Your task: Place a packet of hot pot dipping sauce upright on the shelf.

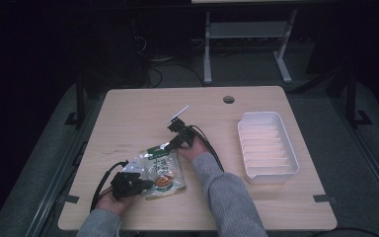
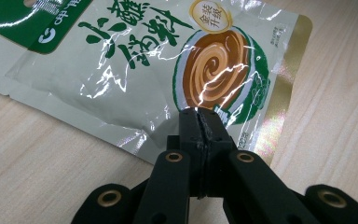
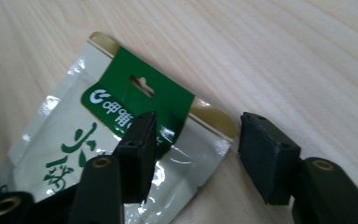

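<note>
high view: my left gripper (image 1: 145, 184) pins the snack pouch (image 1: 160, 170) near the table (image 1: 128, 113) front edge; white tray (image 1: 267, 146) well apart.
left gripper view: jaws clamped on the pouch's bottom edge (image 2: 223, 119).
right gripper view: jaws apart, straddling the pouch's green header corner (image 3: 140, 98), not gripping yet.
step: probably grabbing the top. Next, close on it.
</note>
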